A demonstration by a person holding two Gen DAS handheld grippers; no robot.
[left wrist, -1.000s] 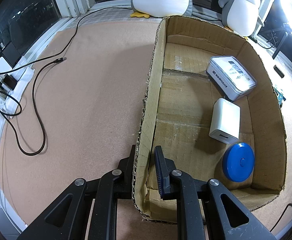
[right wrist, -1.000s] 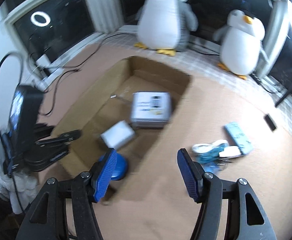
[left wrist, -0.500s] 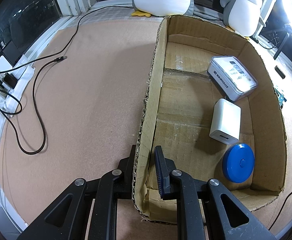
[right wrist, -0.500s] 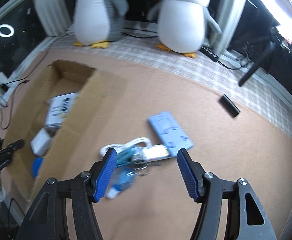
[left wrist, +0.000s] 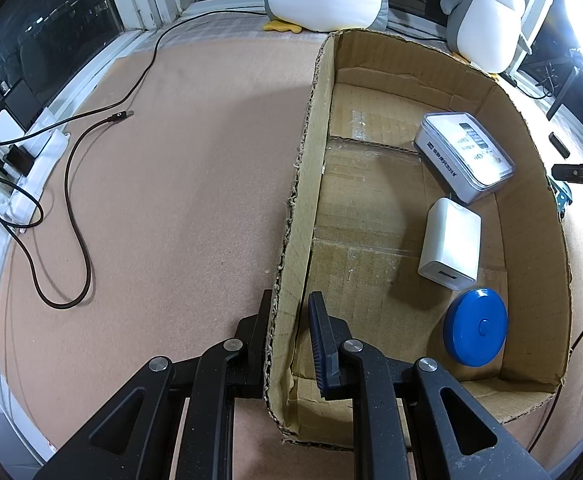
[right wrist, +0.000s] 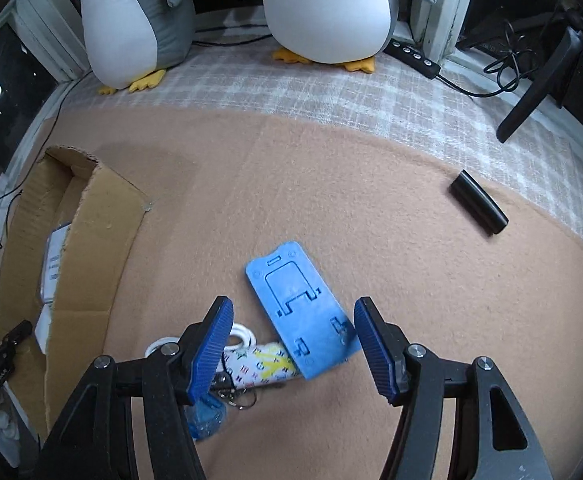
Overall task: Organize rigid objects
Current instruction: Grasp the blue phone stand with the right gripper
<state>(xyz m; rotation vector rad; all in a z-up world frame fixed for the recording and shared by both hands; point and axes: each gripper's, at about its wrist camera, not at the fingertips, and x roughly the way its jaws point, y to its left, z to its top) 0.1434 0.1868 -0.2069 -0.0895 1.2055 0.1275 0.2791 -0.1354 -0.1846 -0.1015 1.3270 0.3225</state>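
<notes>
Left gripper [left wrist: 291,316] clamped on the wall of the open brown cardboard box [left wrist: 547,220] | box holds a grey-white printed case [left wrist: 465,156] (small print unreadable), white charger block [left wrist: 449,250], round blue disc [left wrist: 476,327] | right gripper [right wrist: 291,342] open, empty, above the flat light-blue plastic phone stand [right wrist: 301,314] on tan felt mat [right wrist: 371,184].

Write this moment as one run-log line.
left gripper: shut on box wall | right gripper: open above blue phone stand | in box: three items
</notes>
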